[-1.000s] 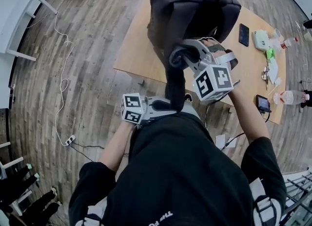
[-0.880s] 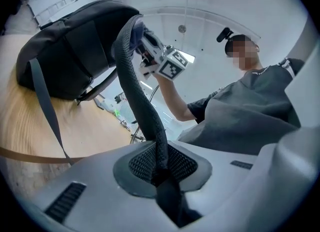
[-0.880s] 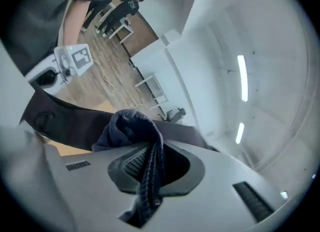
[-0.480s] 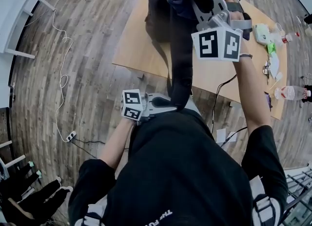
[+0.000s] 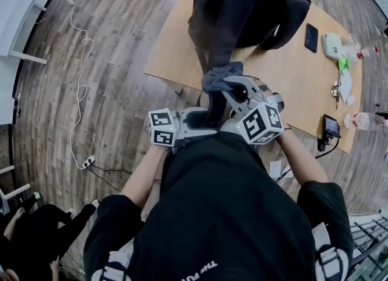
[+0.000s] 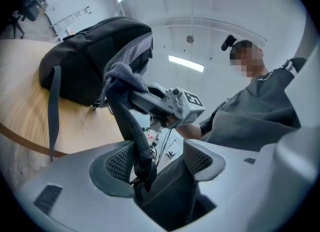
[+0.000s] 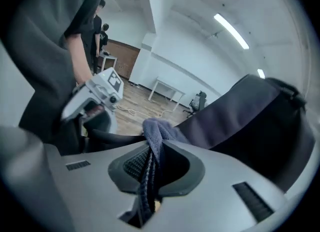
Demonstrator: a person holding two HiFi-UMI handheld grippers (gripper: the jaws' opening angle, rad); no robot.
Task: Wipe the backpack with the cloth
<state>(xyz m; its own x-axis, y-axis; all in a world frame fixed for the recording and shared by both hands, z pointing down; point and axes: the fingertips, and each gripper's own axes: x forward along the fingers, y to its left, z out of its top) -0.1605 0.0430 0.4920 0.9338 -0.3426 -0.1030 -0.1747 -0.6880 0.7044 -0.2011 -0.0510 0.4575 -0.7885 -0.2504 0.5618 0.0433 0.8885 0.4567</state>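
The dark backpack (image 5: pixel 248 7) lies on the wooden table (image 5: pixel 176 49), and its shoulder strap (image 5: pixel 219 43) hangs off the near edge toward me. My right gripper (image 5: pixel 227 83) is shut on a grey-blue cloth (image 5: pixel 221 75) bunched against the strap. In the right gripper view the cloth (image 7: pixel 157 126) sits pinched in the jaws. My left gripper (image 5: pixel 212 123) is low by my body. Its jaws are opening, and the mesh strap (image 6: pixel 131 121) hangs loose between them, against one pad only.
A phone (image 5: pixel 311 37), a small device (image 5: pixel 327 129), water bottles (image 5: pixel 362 119) and small items lie on the table's right side. A white cable (image 5: pixel 79 92) runs across the wooden floor to a power strip (image 5: pixel 88 174). A bystander's legs (image 5: pixel 36 243) show at lower left.
My right gripper rose with the cloth to the backpack's top, then came down along the strap to just above the left gripper. The left gripper has stayed near my body.
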